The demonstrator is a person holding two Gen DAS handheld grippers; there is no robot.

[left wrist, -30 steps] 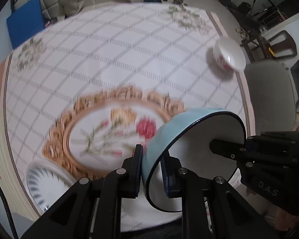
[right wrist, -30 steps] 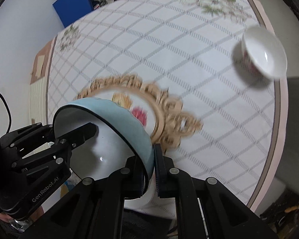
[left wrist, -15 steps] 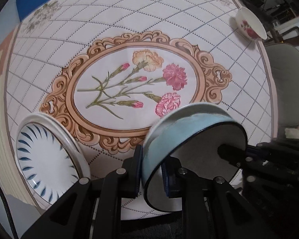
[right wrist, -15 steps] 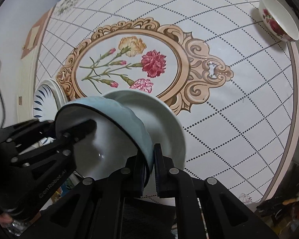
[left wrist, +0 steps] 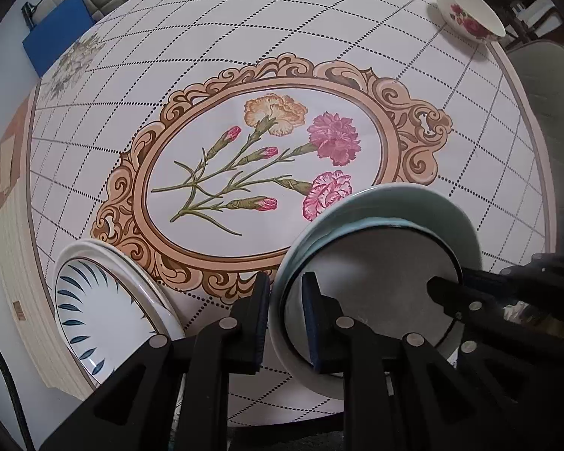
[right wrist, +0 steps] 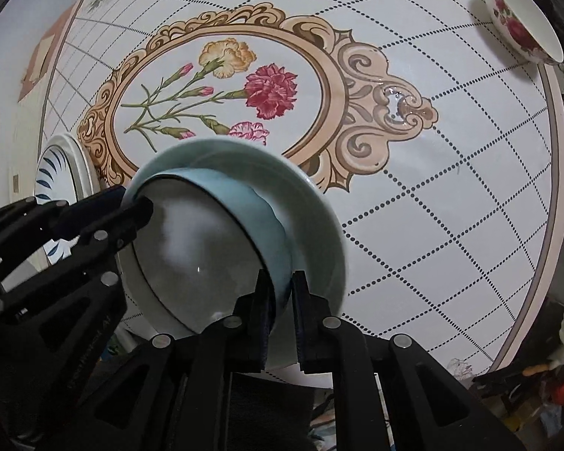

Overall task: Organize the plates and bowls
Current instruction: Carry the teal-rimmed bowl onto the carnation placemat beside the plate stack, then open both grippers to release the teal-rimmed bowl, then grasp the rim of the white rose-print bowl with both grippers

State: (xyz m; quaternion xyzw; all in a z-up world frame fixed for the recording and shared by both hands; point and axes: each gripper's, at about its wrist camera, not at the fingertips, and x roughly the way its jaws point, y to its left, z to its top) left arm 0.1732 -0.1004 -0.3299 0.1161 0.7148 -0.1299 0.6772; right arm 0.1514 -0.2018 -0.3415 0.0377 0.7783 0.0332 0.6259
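Observation:
A light blue bowl with a dark rim sits nested inside a pale green bowl at the table's near edge. My left gripper is shut on the blue bowl's left rim. My right gripper is shut on its right rim. Each gripper shows in the other's view, the right one in the left wrist view, the left one in the right wrist view. A white plate with blue leaf marks lies at the near left.
A white bowl with red flowers stands at the far right edge of the round table. A grey chair stands to the right of the table. A blue pad lies beyond the far left edge.
Both grippers carried the blue bowl down and forward and set it into the pale green bowl. The view has steadied over the table's near edge.

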